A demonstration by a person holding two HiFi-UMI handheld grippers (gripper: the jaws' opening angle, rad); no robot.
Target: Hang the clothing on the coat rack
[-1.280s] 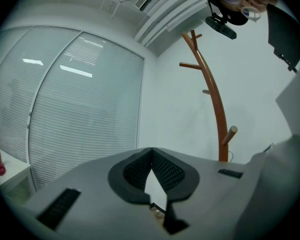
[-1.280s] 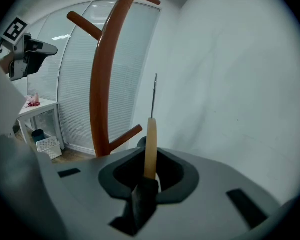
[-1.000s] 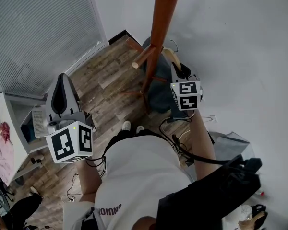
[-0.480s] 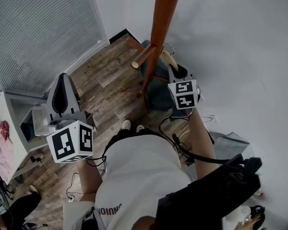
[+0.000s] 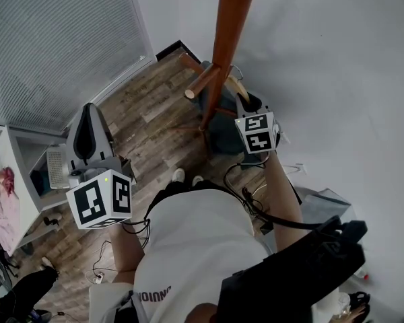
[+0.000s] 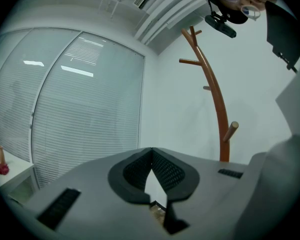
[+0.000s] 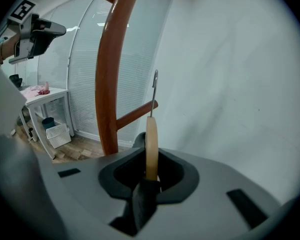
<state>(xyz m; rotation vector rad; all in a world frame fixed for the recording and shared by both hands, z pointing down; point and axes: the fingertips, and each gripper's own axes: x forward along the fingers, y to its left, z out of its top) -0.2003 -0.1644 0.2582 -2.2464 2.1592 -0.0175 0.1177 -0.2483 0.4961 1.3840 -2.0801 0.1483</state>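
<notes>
hanger clamped in right gripper fingers, slightly lower beside coat rack than before, left gripper fingers together

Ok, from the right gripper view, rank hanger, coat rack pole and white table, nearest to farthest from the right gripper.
1. hanger, held between jaws of the right gripper
2. coat rack pole, just ahead, left
3. white table, far left, beyond

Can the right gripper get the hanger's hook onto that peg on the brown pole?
Probably yes. The right gripper holds the hanger upright. Its hook shows right by the tip of the peg, and nothing stands between them.
</notes>
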